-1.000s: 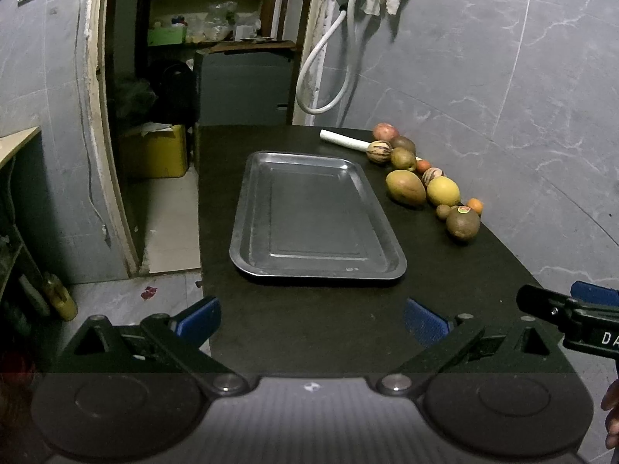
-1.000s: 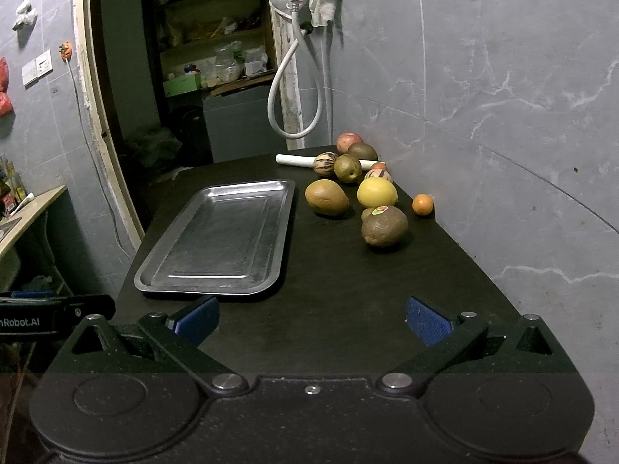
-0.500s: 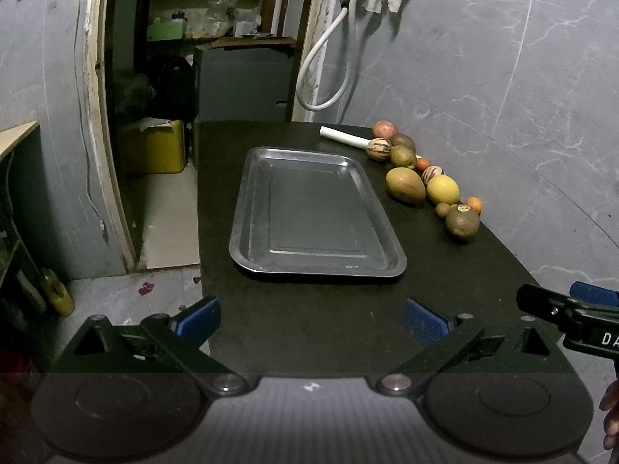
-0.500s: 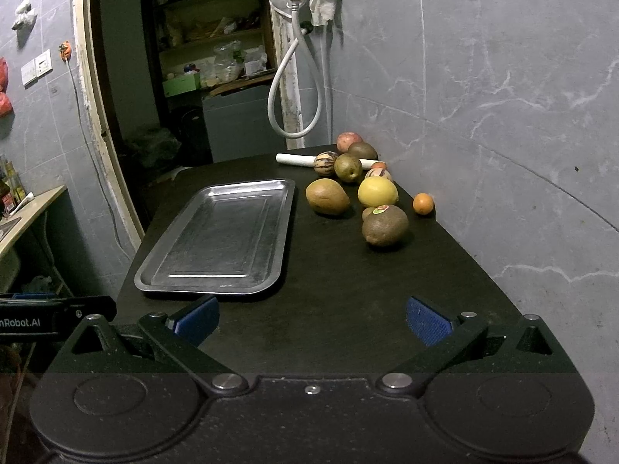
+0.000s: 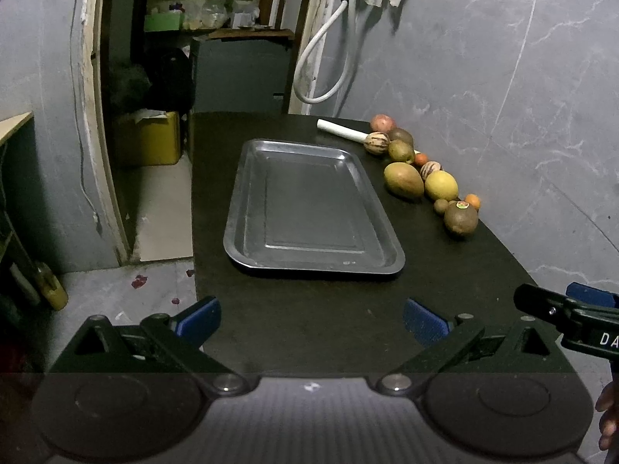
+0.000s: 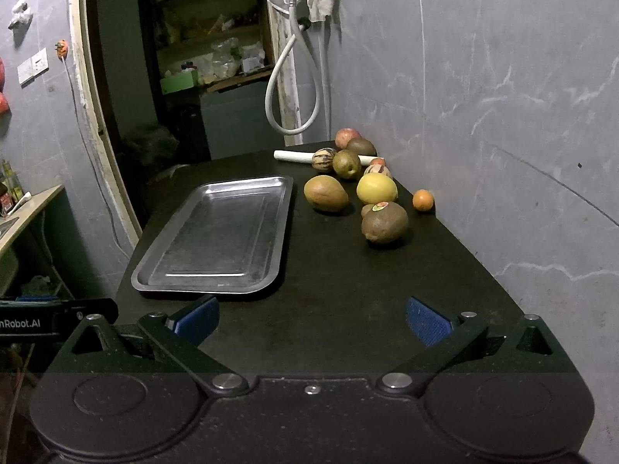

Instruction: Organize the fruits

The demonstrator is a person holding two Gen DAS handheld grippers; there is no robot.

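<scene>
We hold left gripper (image 5: 311, 319) and right gripper (image 6: 312, 319) spread wide, empty; bare rectangular metal tray (image 6: 228, 189) awaits the brown stickered fruit (image 6: 385, 223).

Black table (image 5: 332, 321): metal tray (image 5: 309, 205) lies flat at centre. Row of fruit (image 6: 385, 222) and white tube (image 5: 340, 130) lie along wall-side edge, beside tray.

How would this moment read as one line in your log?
left gripper: open, idle | right gripper: open, idle | tray: bare | fruits: on table
</scene>
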